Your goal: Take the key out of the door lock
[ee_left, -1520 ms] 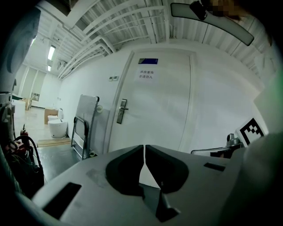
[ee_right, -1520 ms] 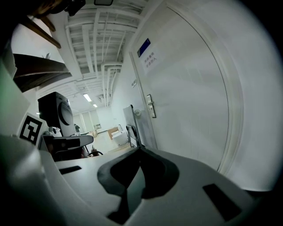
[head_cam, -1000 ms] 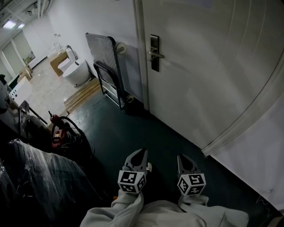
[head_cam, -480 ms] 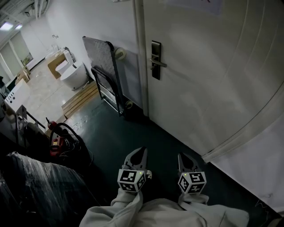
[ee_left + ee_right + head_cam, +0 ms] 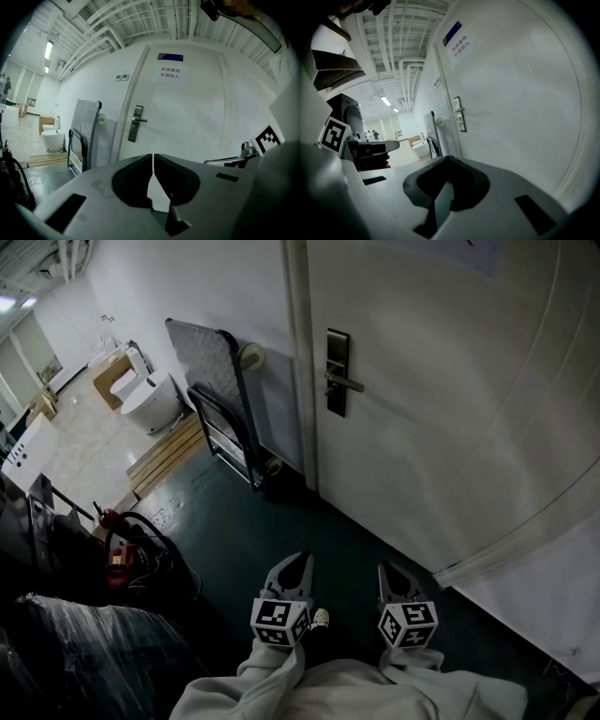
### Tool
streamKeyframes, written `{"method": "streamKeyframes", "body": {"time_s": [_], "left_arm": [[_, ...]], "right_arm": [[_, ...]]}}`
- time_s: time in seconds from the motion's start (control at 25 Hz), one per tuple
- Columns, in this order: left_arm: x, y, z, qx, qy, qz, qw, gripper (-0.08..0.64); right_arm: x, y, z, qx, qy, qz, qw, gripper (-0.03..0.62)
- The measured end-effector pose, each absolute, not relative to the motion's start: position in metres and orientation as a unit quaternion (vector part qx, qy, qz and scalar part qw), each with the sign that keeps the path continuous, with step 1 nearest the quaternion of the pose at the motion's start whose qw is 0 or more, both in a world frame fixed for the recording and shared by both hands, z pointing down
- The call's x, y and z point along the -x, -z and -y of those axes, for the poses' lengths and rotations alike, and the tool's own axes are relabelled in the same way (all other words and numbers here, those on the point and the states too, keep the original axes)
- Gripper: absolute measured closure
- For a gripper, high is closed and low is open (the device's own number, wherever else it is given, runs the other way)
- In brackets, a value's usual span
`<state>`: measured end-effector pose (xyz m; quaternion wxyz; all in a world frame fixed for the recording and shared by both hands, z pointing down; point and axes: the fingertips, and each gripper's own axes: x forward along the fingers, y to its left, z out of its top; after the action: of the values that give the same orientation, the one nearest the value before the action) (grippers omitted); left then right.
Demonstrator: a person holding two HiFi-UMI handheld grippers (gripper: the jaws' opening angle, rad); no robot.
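A white door [image 5: 441, 418] stands ahead, with a dark lock plate and lever handle [image 5: 336, 373] near its left edge. The same lock plate shows in the left gripper view [image 5: 136, 123] and in the right gripper view [image 5: 459, 118]. No key can be made out at this distance. My left gripper [image 5: 298, 560] and my right gripper [image 5: 392, 570] are held low, side by side over the dark floor, well short of the door. Both point toward it. Each has its jaws shut with nothing between them [image 5: 153, 155] [image 5: 447, 158].
A folded platform trolley [image 5: 222, 390] leans on the wall left of the door. Further left are white sanitary fixtures [image 5: 148, 399] and wooden boards [image 5: 169, 452]. A red device with cables [image 5: 122, 554] and a plastic-wrapped load [image 5: 84, 652] stand at my left. A printed notice [image 5: 169, 72] hangs on the door.
Both grippers have been carried forward toward the door, still side by side. The lock plate sits lower and a little further right in the head view. The jaws have stayed shut.
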<state>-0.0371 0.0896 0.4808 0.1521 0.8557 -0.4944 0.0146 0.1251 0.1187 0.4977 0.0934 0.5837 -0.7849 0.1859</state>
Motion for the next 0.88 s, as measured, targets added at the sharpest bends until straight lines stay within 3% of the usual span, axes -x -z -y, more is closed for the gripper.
{"method": "streamKeyframes", "body": {"time_s": [0.88], "left_arm": [[0.067, -0.5, -0.047, -0.86, -0.019, 0.481, 0.17, 0.537]], "right_arm": [[-0.09, -0.513, -0.072, -0.589, -0.193, 0.778, 0.105, 0.54]]}}
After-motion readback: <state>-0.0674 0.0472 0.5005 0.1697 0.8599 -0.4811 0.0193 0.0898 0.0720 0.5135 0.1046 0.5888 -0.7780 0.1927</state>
